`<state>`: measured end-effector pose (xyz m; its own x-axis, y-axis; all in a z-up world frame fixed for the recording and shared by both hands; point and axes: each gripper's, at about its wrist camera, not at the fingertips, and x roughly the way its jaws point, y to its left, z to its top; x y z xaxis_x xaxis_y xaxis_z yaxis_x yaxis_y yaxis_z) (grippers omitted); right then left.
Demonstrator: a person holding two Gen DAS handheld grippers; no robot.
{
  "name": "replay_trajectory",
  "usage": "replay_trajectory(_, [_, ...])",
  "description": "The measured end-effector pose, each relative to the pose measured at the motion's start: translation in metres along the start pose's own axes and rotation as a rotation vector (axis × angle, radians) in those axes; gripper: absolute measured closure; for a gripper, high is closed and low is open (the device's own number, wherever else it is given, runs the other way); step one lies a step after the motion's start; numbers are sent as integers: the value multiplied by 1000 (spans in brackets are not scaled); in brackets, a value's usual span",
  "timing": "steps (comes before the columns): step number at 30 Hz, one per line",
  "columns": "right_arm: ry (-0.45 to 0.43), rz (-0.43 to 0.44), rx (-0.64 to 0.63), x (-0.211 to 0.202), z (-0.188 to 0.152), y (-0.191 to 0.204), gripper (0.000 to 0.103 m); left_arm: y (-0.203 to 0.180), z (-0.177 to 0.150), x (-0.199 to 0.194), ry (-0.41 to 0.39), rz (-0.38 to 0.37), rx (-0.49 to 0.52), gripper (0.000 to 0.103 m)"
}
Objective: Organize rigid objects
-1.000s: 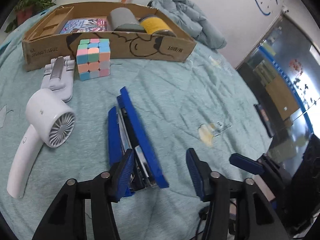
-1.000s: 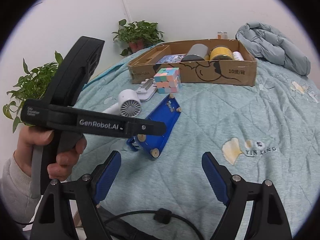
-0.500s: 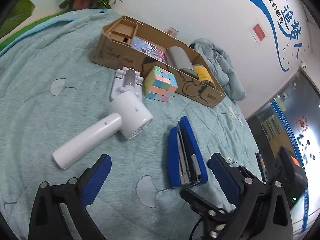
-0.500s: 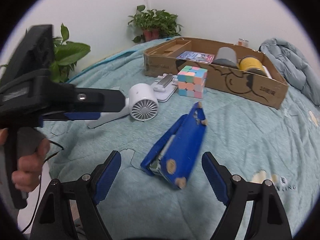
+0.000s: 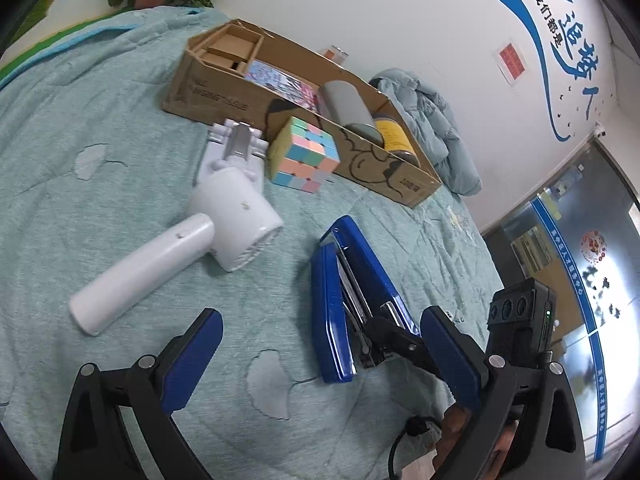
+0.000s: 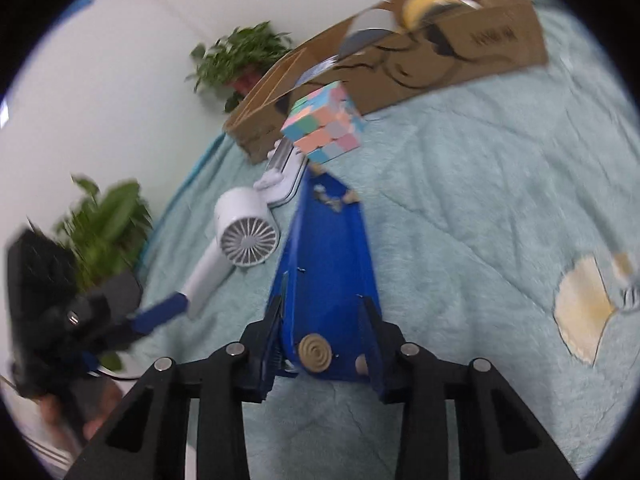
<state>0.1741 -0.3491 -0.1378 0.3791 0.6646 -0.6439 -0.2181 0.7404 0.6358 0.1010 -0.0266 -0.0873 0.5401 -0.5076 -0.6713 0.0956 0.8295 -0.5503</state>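
The box (image 5: 304, 120) already holds a can, a grey cylinder and a booklet (judging by its contents), while cube (image 5: 304, 154), fan (image 5: 236, 222) and stand (image 5: 236, 148) wait on the quilt, the right gripper (image 6: 322, 344) closing on the stapler (image 6: 326, 276), the left gripper (image 5: 320, 356) spread, empty.

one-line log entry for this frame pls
left gripper: open, empty | right gripper: closing on blue stapler | cube, fan: on bedspread
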Motion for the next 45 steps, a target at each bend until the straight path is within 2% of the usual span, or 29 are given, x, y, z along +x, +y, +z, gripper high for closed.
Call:
replay_trajectory(1, [-3,34,34,-5,-1,-8,69,-3,0,3,3,-4,4,3])
replay_trajectory(2, [-15,27,35,-10,-2,-11,68,-6,1,7,6,-8,6,3])
replay_trajectory(3, [-36,-2,8,-16,-3,-10,67,-8,1,11,11,-13,6,3])
replay_trajectory(5, [-60,-78,-64,-24,-6,0,57,-9,2,19,24,-15,2,3])
replay_trajectory(7, [-58,-110,-142,-26,-6,14,23,-8,3,25,33,-19,-13,3])
replay_trajectory(8, [-68,-124,-193,-27,-9,23,19,-6,4,27,35,-24,-25,3])
replay_trajectory(11, [-60,-201,-382,-17,-18,50,19,-1,7,25,24,-29,-48,3])
replay_trajectory(15, [35,-270,-546,9,-34,64,20,4,9,20,11,-15,-53,3])
replay_trajectory(16, [51,-336,-605,17,-39,66,21,5,8,20,10,-13,-58,3])
replay_trajectory(18, [74,-377,-642,25,-44,63,29,7,6,20,12,-14,-64,3])
replay_trajectory(20, [57,-361,-585,21,-38,55,40,6,4,23,20,-19,-59,3])
replay_trajectory(25, [47,-283,-470,15,-25,42,41,2,6,31,34,-41,-48,3])
replay_trajectory(27, [37,-178,-317,6,-15,27,41,1,8,34,41,-50,-46,3])
replay_trajectory(31, [24,110,93,-8,1,-26,42,-6,11,43,57,-71,-38,3])
replay_trajectory(33, [-12,155,180,-17,4,-39,43,-11,15,50,73,-85,-27,3])
replay_trajectory(35, [-18,84,176,-24,8,-44,36,-15,20,56,84,-99,-19,3])
replay_trajectory(37, [-48,-6,101,-37,11,-39,19,-19,23,62,99,-114,-21,3])
replay_trajectory(39, [-106,-128,-22,-49,15,-27,18,-21,26,70,112,-124,-29,3])
replay_trajectory(41, [-131,-250,-212,-51,16,-8,18,-24,27,78,126,-136,-30,3])
replay_trajectory(43, [-110,-301,-347,-44,14,9,18,-25,28,87,146,-159,-40,3])
replay_trajectory(45, [-84,-331,-413,-35,11,15,18,-25,30,92,158,-172,-50,3])
